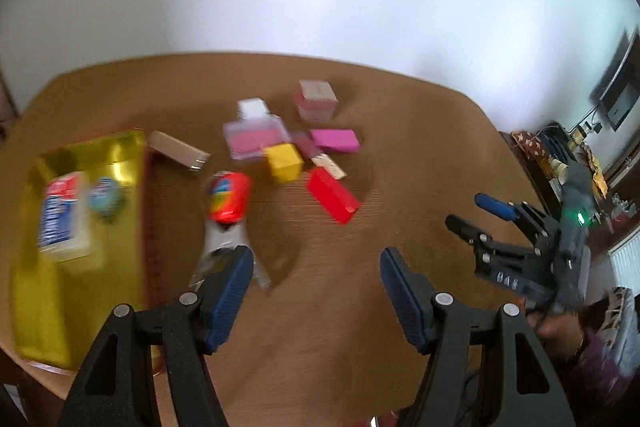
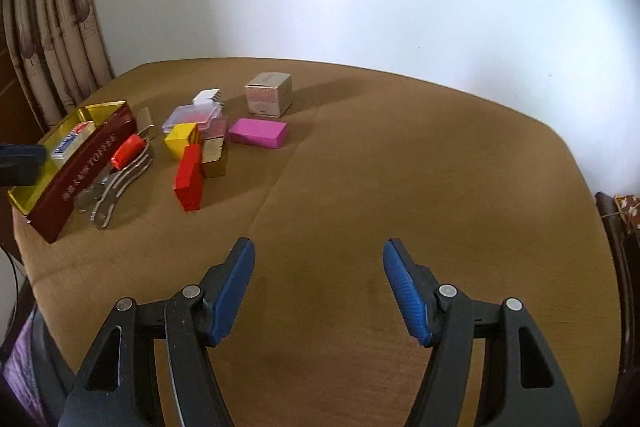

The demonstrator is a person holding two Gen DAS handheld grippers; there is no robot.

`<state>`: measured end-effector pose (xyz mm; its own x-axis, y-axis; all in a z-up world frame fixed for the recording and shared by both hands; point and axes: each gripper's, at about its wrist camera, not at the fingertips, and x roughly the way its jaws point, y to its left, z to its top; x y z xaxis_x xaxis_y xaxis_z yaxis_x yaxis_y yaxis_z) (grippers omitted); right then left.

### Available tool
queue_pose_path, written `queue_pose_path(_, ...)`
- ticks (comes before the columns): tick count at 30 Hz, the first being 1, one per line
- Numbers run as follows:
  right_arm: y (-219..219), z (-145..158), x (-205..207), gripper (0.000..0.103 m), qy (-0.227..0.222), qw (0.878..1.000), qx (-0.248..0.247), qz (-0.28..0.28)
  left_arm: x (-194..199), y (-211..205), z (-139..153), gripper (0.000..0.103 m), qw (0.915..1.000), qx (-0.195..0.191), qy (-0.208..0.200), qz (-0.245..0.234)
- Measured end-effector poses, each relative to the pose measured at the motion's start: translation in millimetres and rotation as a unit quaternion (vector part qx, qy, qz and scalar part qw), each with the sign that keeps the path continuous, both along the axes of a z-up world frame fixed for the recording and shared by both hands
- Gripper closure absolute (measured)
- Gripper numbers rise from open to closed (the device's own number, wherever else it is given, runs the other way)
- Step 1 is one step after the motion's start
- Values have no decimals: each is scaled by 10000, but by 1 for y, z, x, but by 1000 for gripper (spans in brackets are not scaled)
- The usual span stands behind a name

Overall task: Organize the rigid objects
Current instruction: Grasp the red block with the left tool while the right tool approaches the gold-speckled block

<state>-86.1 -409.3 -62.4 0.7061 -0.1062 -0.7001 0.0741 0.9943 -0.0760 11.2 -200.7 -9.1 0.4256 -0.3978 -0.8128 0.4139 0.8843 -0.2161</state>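
A cluster of small boxes lies on the tan table point(image 2: 400, 167): a red box point(image 2: 190, 179), a yellow box point(image 2: 182, 139), a pink box point(image 2: 258, 133), a pale cube box point(image 2: 268, 95) and a clear case point(image 2: 192, 117). A red-capped item point(image 1: 228, 195) rests on silver metal tools point(image 2: 112, 191) beside an open gold tin point(image 1: 80, 227) with a card box inside. My left gripper point(image 1: 318, 291) hangs open near the tools, holding nothing. My right gripper point(image 2: 318, 287) stands open over bare cloth, right of the cluster, and its fingers point(image 1: 470, 213) also show in the left wrist view.
The tin's maroon side point(image 2: 80, 167) faces the table's left edge. A curtain point(image 2: 52, 39) hangs behind it and a white wall backs the table. A cluttered side shelf point(image 1: 560, 155) stands off the right edge. A hand point(image 1: 560, 331) holds the right gripper.
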Motion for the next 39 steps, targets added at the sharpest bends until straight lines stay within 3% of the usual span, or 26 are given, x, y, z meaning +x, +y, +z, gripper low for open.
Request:
queue_pose_path(7, -23, -10, -4, 39, 8, 9996, 247, -163, 55, -57, -34, 35, 9963, 9, 835, 224)
queue_pose_path(9, -33, -12, -4, 39, -9, 9986, 470, -242, 70, -73, -46, 35, 9941, 266, 1000, 336)
queue_pose_path(17, -42, -11, -5, 33, -129, 9964, 814, -197, 95, -87, -78, 35, 9888, 569, 1243, 593)
queue_pose_path(18, -44, -11, -5, 32, -137, 9960, 859, -198, 98, -88, -82, 39, 9888, 508, 1263, 620)
queue_pose_path(19, -47, -12, -4, 32, -149, 9955, 908, -212, 98, -85, -85, 51, 9884, 386, 1304, 673)
queue_pose_path(20, -49, -12, -4, 32, -157, 9950, 955, -225, 101, -83, -88, 55, 9880, 385, 1312, 726)
queue_pose_path(22, -51, -12, -3, 31, -163, 9942, 1033, -259, 101, -80, -87, 82, 9883, 406, 1235, 800)
queue_pose_path(23, -53, -12, -3, 31, -167, 9940, 1046, -275, 101, -78, -88, 87, 9876, 457, 1249, 830)
queue_pose_path(32, -44, -4, 5, 30, -148, 9950, 979, -96, 69, -71, -75, 88, 9930, 110, 1012, 600)
queue_pose_path(39, 9, 21, 60, 30, -83, 9906, 1022, 903, 13, -44, -43, 88, 9975, -141, 530, 455)
